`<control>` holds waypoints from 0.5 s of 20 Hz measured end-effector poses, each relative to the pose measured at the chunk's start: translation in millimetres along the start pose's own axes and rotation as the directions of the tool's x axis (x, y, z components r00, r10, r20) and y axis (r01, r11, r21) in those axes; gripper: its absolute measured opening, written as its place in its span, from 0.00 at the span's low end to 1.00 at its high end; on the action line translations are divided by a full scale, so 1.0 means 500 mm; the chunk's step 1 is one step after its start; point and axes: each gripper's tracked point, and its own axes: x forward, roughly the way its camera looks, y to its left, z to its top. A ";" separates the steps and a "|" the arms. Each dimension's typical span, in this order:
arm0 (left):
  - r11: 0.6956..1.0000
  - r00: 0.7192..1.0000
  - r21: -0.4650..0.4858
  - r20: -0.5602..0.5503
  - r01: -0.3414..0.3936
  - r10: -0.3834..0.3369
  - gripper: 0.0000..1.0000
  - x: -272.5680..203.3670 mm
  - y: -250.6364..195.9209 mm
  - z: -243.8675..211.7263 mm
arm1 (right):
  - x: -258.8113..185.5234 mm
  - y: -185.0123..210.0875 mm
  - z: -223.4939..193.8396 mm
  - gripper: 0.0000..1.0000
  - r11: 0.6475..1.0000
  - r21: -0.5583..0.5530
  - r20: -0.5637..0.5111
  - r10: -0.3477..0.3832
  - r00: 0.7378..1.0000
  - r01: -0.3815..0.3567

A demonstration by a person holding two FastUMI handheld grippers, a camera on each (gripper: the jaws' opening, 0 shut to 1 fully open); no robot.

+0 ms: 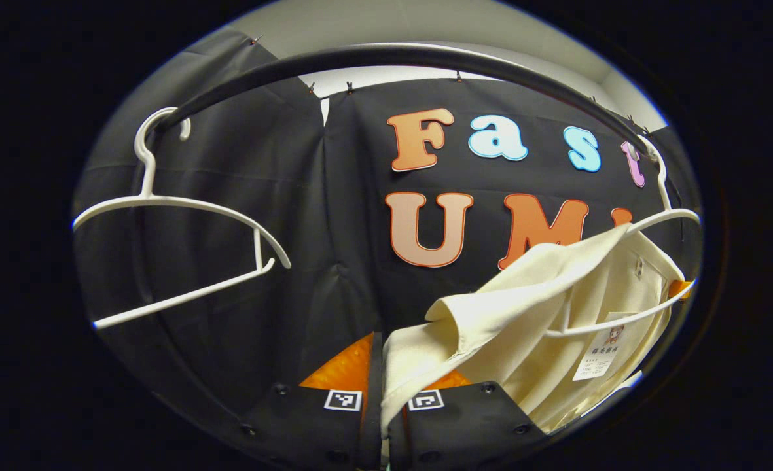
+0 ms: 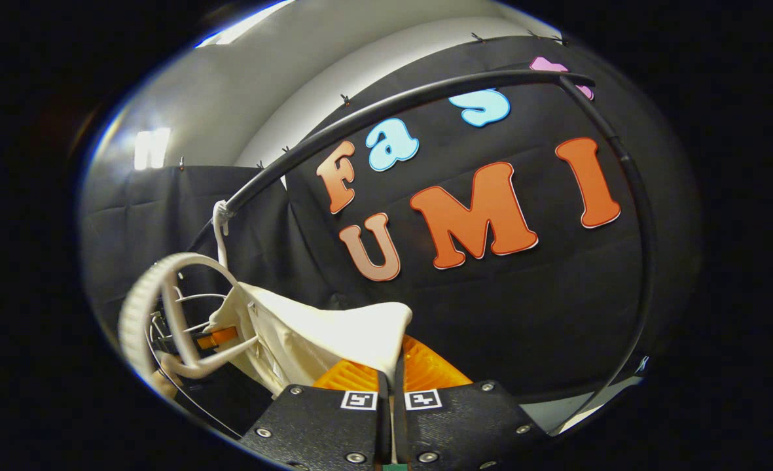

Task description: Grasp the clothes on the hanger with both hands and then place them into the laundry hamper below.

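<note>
Cream fabric garment [image 1: 556, 307], a shirt-like piece with a paper tag [image 1: 601, 356] attached, is hung partly on a white plastic hanger [image 1: 648, 261] at the right end of the black clothes rail [image 1: 386, 59], as seen in the left gripper view. One side of the garment is pulled off the hanger and drawn down and away from the rail.

Left hand-held gripper [image 1: 383, 409]: fingers are brought close together, and a fold of the cream garment is pinched between them.

Right hand-held gripper [image 2: 391, 399]: fingers are nearly closed, with a corner of the same garment [image 2: 334, 333] clamped in the narrow gap; the cloth is stretched from the fingers back towards the hanger [image 2: 219, 242] under the rail [image 2: 386, 104].

Second white hanger [image 1: 183, 242]: empty, hooked at the left end of the rail in the left gripper view, well apart from the garment.

Laundry hamper [image 2: 163, 314]: a pale ribbed rim is seen in the right gripper view, below the rail and just beside the hanging garment. Whether the garment touches it cannot be told.
</note>
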 end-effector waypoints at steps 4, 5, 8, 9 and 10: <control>1.000 1.000 0.029 0.002 -0.007 0.007 0.14 0.018 -0.004 -0.013 | 0.017 -0.005 -0.028 0.01 1.000 -0.011 -0.001 -0.026 1.000 0.026; 0.999 1.000 0.036 -0.004 -0.005 0.006 0.14 0.015 -0.006 -0.022 | 0.007 -0.002 -0.040 0.01 0.999 -0.010 -0.005 -0.033 0.999 0.033; 0.999 0.999 0.042 -0.036 -0.006 0.007 0.14 0.017 -0.003 -0.054 | -0.006 0.001 -0.084 0.01 0.998 0.024 -0.015 -0.056 0.998 0.056; 0.998 0.999 0.056 -0.037 -0.007 0.009 0.14 0.021 -0.004 -0.058 | 0.011 0.001 -0.096 0.01 0.997 0.038 -0.019 -0.063 0.998 0.064; 0.998 0.999 0.065 -0.042 -0.004 0.007 0.14 0.028 -0.011 -0.067 | 0.021 0.001 -0.111 0.01 0.996 0.057 -0.025 -0.068 0.997 0.070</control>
